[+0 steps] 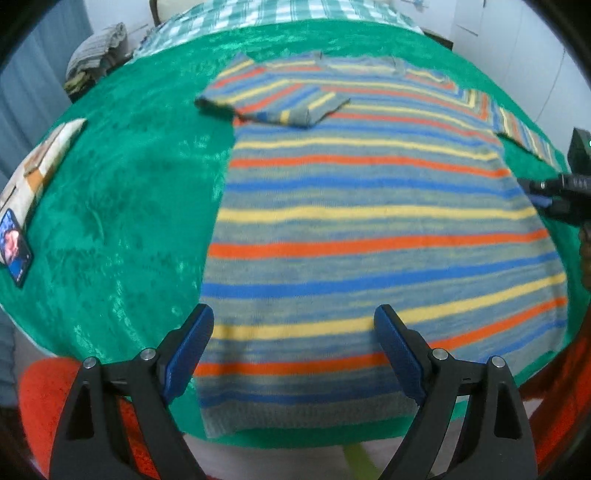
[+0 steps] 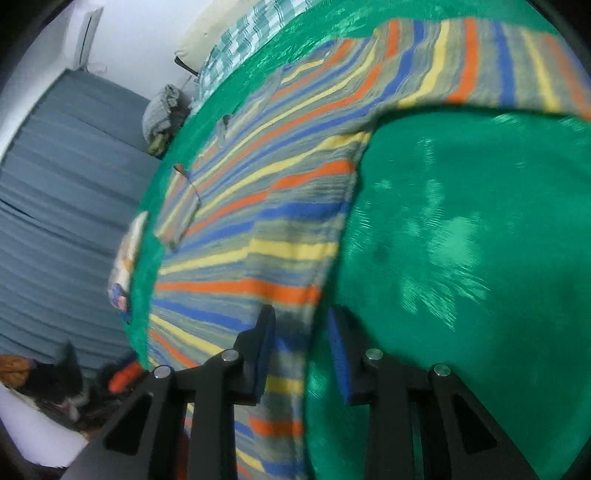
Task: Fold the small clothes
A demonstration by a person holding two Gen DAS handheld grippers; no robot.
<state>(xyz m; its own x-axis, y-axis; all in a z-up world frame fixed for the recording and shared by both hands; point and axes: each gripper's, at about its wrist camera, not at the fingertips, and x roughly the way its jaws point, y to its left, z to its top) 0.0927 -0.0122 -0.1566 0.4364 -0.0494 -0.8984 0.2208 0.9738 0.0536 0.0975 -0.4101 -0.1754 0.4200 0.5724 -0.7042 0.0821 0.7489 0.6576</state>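
Observation:
A small striped knit sweater (image 1: 362,206), in grey, blue, yellow and orange bands, lies flat on a green velvet cloth (image 1: 122,206). Its left sleeve (image 1: 273,103) is folded in over the chest; the other sleeve (image 1: 524,136) lies stretched out. My left gripper (image 1: 293,325) is open above the sweater's hem. My right gripper (image 2: 301,325) is open and straddles the sweater's side edge (image 2: 258,229). It also shows at the right rim of the left wrist view (image 1: 554,195).
A phone (image 1: 14,247) and a printed box (image 1: 37,166) lie on the cloth's left edge. A checked cloth (image 1: 280,11) and a pile of folded clothes (image 1: 96,51) sit at the far side. Red fabric (image 1: 44,398) shows below the near edge.

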